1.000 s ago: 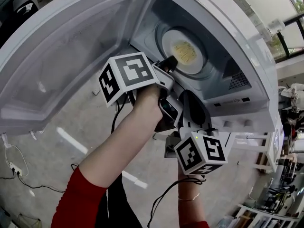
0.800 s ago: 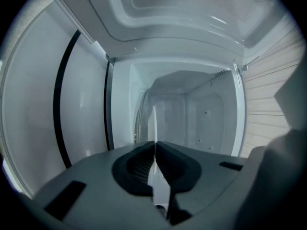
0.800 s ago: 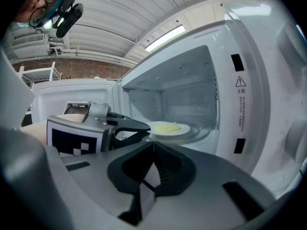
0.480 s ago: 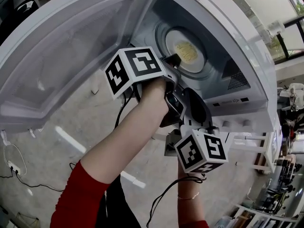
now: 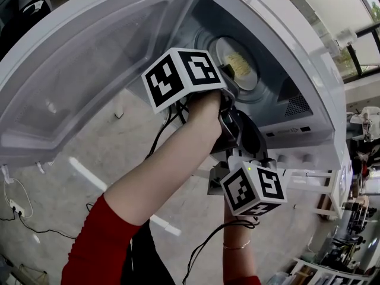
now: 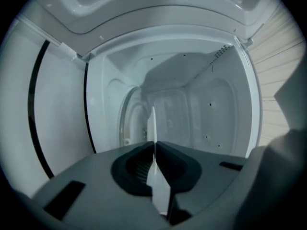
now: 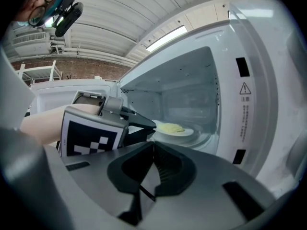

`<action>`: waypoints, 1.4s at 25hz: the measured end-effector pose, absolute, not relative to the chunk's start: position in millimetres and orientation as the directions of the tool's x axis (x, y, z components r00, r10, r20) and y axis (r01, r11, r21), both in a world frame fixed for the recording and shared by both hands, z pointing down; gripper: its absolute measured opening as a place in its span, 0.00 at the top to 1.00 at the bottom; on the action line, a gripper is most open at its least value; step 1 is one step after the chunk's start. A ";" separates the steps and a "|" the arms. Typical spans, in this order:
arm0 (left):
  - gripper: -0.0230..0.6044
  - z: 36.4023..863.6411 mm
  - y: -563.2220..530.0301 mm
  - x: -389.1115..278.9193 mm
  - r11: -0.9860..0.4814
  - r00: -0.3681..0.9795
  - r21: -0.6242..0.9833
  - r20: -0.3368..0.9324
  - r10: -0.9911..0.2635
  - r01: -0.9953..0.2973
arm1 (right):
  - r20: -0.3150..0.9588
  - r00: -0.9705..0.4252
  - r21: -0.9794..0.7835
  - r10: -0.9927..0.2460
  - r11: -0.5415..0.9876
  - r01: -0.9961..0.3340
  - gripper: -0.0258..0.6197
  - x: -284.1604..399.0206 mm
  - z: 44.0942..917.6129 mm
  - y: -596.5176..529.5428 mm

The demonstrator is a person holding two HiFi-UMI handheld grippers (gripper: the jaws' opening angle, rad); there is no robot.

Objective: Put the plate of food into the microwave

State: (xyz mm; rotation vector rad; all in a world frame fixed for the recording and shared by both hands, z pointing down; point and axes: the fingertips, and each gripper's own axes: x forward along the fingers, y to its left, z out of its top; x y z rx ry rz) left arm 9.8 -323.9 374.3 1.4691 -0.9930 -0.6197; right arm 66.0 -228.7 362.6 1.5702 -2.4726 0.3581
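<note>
Fingers of your L gripper are pinching shut on the rim of the plate. Microwave is standing w/ door swung open. R gripper is waiting outside, jaws closed on nothing. Plate is sitting inside the cavity, yellow food lying on it.

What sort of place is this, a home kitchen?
Probably a workshop or lab, not a home kitchen: loose cables on a bare grey floor, white metal racks, a brick wall.
</note>
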 end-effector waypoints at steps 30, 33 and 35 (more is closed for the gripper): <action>0.81 368.2 -335.5 -1.2 -0.130 0.469 0.709 0.305 -0.829 -0.693 | 0.278 -0.408 -0.079 -0.870 0.403 -0.912 0.94 72.1 353.9 -238.1; 0.81 369.3 -336.8 -1.0 -0.144 0.457 0.660 0.330 -0.826 -0.737 | 0.277 -0.410 -0.078 -0.869 0.405 -0.911 0.94 71.4 353.3 -238.3; 0.81 370.6 -338.0 -1.3 -0.155 0.450 0.626 0.345 -0.823 -0.764 | 0.275 -0.412 -0.075 -0.869 0.408 -0.910 0.94 70.9 352.7 -238.1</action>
